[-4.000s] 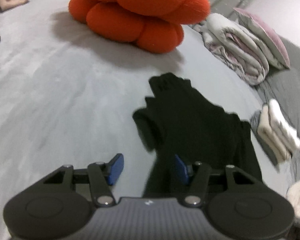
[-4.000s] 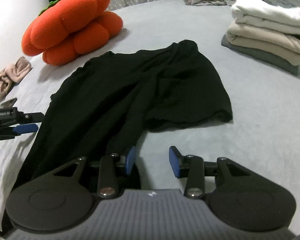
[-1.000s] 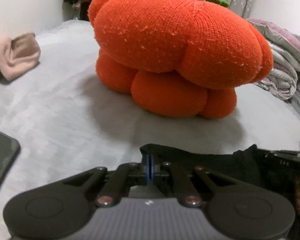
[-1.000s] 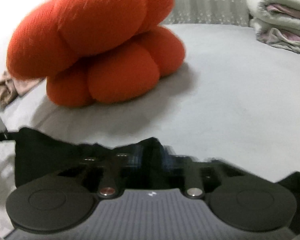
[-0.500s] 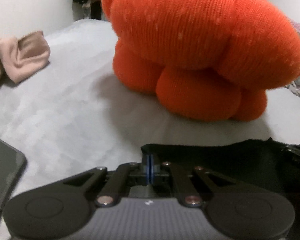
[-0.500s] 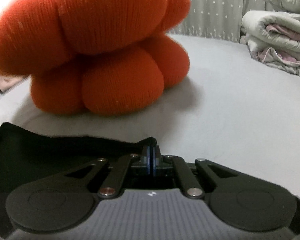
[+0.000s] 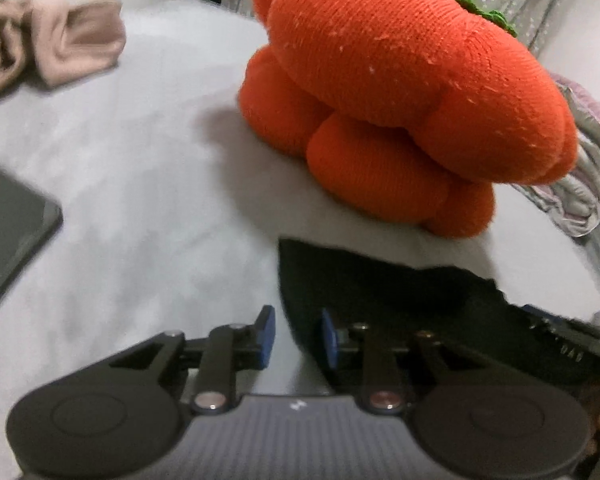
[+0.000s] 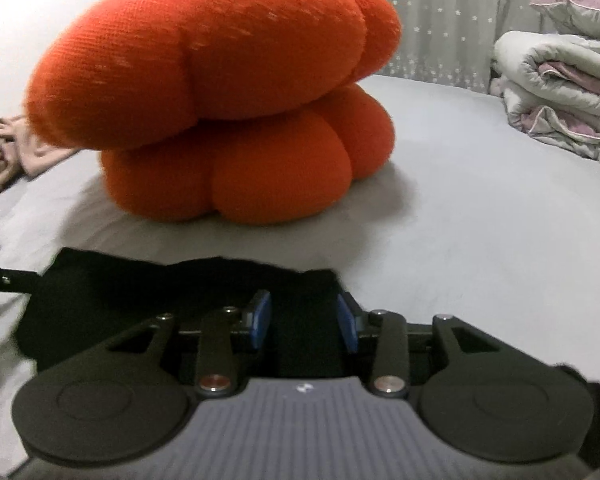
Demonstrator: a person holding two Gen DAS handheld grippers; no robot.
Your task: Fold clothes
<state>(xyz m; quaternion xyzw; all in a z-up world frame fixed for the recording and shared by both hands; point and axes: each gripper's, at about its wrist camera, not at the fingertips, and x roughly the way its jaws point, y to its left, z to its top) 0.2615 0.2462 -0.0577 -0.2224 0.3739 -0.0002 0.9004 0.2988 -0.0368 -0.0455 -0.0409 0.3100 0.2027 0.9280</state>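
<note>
A black garment (image 7: 388,292) lies flat on the grey bed, its far edge just short of the orange pumpkin cushion. My left gripper (image 7: 296,336) is open at the garment's left corner, its blue pads apart, the cloth edge beside the right pad. My right gripper (image 8: 303,322) is open over the garment's (image 8: 172,292) right corner, black cloth lying between its blue pads. The other gripper's tip (image 8: 4,279) shows at the left edge of the right wrist view.
A big orange pumpkin cushion (image 7: 400,88) (image 8: 228,100) stands close ahead. A pink cloth (image 7: 60,44) lies far left, a dark flat device (image 7: 8,236) at left. Folded quilts (image 8: 560,92) sit at the right.
Both grippers were shut on the garment's edge half a second ago; now both have opened and let it go. The garment's edge now rests on the bed.
</note>
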